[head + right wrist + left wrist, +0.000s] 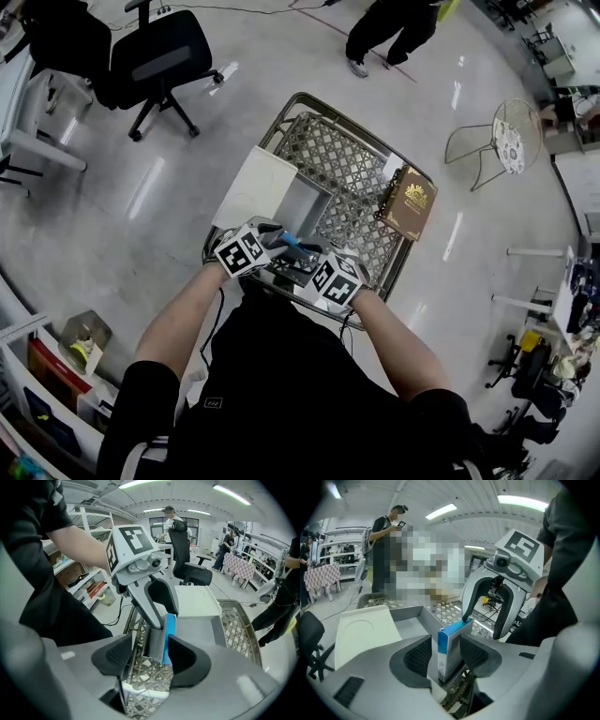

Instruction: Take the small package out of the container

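My right gripper (150, 644) is clenched on the box (168, 634), a small blue-and-white carton that sits against its right-hand pad. My left gripper (445, 640) faces it nose to nose, jaws released and standing apart. The box stands upright between them too, touching the right-hand pad with a sliver of space at the other. Both grippers hang above the near rim of the basket (352, 164), so the box is up in the air, clear of the tub (410, 620). The tub sits in the basket just beyond my left gripper, with its white lid (363, 634) to the left. A brown book (408, 202) rests at the basket's far right rim, well away from my right gripper.
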The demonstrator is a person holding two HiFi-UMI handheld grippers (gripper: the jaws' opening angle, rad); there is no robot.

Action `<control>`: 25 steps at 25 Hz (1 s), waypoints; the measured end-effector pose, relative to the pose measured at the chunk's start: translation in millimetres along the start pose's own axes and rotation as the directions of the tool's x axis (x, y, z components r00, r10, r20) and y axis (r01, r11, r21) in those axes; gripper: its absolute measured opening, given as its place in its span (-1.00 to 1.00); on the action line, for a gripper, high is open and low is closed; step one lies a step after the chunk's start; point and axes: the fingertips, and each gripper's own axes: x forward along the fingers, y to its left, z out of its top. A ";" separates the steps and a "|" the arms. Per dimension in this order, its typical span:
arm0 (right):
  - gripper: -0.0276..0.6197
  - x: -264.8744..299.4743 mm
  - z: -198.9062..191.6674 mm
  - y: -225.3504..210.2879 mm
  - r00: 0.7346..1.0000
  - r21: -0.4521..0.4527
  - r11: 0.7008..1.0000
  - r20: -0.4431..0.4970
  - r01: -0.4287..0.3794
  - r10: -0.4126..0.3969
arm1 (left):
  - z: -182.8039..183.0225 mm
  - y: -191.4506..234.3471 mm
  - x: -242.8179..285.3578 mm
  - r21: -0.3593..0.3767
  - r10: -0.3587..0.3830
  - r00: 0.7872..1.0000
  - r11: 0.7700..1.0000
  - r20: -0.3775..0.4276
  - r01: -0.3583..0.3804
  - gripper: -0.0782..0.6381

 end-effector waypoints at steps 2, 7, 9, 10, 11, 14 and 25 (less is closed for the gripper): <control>-0.13 -2.0 -2.0 2.7 1.000 0.029 1.000 0.000 -0.002 0.002 | 1.2 -7.1 6.8 0.035 -0.055 0.998 0.998 -0.012 0.055 -0.30; -0.13 -3.2 -4.1 3.6 1.000 0.085 0.996 0.005 0.024 -0.024 | 1.9 -14.3 15.8 0.094 -0.117 0.992 0.988 -0.051 0.122 -0.29; -0.13 -4.7 -4.1 4.0 1.000 0.117 0.993 0.008 0.018 -0.019 | 0.7 -13.9 16.3 0.092 -0.127 0.990 0.987 -0.062 0.132 -0.29; -0.13 -5.4 -3.9 4.4 1.000 0.125 0.992 0.007 0.015 -0.016 | 0.2 -14.6 16.2 0.092 -0.131 0.989 0.986 -0.064 0.137 -0.30; -0.13 -6.0 -3.5 4.8 1.000 0.125 0.992 0.007 0.014 -0.015 | 0.0 -15.7 15.5 0.092 -0.135 0.989 0.986 -0.065 0.141 -0.30; -0.13 -11.2 -1.3 3.7 1.000 0.120 0.993 0.028 0.004 -0.007 | 1.6 -18.8 10.0 0.088 -0.142 0.987 0.985 -0.073 0.148 -0.34; -0.13 -34.8 -27.9 -30.4 0.997 0.186 0.982 0.051 0.045 -0.056 | 32.8 -36.4 -1.0 0.089 -0.115 0.992 0.989 -0.046 0.119 -0.44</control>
